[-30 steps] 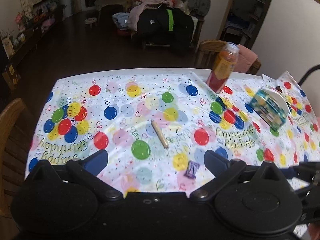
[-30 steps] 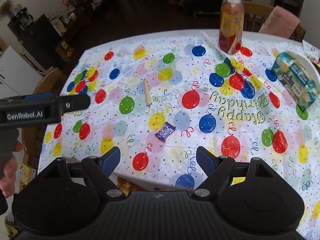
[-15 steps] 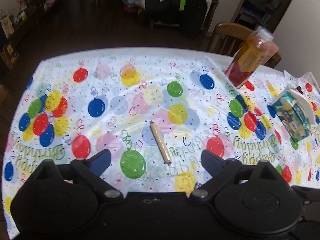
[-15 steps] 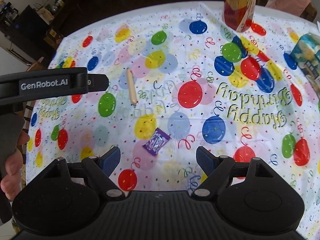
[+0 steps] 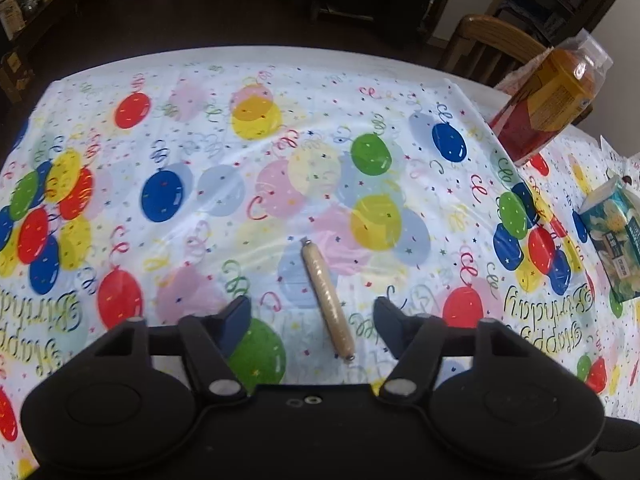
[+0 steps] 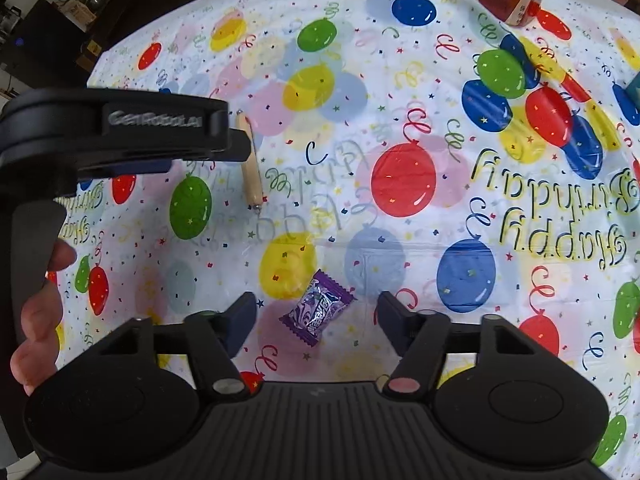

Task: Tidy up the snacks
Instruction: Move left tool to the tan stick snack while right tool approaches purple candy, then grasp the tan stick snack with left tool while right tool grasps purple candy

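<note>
Tablecloth (image 5: pixel 200 128): thin plastic film, glossy, wrinkled, printed balloons. Sausage stick (image 5: pixel 326 300): clear shiny plastic casing w/ metal clip ends. Candy (image 6: pixel 318 308): purple foil-like wrapper, glossy, crinkled. Bottle (image 5: pixel 548 100): clear plastic, glossy label. Left gripper (image 5: pixel 312 322), right gripper (image 6: pixel 316 316): matt black plastic, metal pivot pins. Chair (image 5: pixel 492 40): varnished wood.

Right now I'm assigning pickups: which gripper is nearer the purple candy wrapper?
Right. The right gripper has the purple candy wrapper lying between its open fingers; the left gripper straddles the sausage stick, farther up the table.
</note>
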Motion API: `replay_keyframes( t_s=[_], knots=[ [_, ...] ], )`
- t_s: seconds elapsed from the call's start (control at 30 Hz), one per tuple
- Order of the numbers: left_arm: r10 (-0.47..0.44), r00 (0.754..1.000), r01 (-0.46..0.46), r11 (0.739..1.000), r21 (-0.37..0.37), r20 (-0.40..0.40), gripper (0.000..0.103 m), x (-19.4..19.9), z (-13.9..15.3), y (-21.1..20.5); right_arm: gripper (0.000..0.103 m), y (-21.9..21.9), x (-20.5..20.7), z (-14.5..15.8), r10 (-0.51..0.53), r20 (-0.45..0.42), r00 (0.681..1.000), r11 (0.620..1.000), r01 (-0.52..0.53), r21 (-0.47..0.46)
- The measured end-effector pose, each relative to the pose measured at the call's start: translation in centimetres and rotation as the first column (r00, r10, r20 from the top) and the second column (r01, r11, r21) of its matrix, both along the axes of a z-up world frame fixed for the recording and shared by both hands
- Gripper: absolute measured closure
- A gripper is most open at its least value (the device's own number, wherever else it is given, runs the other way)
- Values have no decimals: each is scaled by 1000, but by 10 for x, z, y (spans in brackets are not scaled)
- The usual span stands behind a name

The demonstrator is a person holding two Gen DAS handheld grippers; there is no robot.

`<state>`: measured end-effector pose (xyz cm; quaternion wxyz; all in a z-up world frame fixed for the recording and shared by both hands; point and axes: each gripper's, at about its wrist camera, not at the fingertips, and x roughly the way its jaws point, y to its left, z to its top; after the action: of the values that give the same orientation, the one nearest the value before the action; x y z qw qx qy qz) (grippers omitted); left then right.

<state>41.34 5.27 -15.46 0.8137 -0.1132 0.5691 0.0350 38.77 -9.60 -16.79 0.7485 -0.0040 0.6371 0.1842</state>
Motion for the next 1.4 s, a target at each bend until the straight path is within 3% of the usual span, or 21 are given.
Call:
replay_keyframes(
  t_s=[0.3, 0.5, 0.77, 0.83, 0.9, 1.27, 1.4],
  knots=[
    [-41, 999, 41, 999, 12, -28, 57, 13, -22, -15, 64, 6, 0, -12, 24, -32, 999, 1000, -24, -15],
    [-57, 998, 58, 998, 36, -20, 64, 15, -26, -18, 73, 10, -2, -14, 34, -12, 999, 999, -35, -38],
    [-51, 999, 52, 997, 48, -10, 90, 11, -25, -15, 80, 9, -8, -13, 43, 12, 999, 998, -42, -38],
    [-52, 999, 53, 997, 54, -7, 92, 9, -23, -13, 81, 4, -9, -9, 35, 20, 999, 999, -34, -32],
    [-54, 999, 54, 997, 52, -4, 94, 6, -20, -12, 91, 0, -9, -4, 28, 28, 999, 999, -27, -22],
    [-43, 999, 42, 998, 35, 12, 96, -13, -7, -3, 91, -10, -11, 5, 9, 5, 1000, 1000, -9, 25],
    [-37, 999, 37, 999, 9, 8, 95, -12, -6, -4, 85, -8, -11, 0, -1, -4, 1000, 1000, 1, 8]
  ],
)
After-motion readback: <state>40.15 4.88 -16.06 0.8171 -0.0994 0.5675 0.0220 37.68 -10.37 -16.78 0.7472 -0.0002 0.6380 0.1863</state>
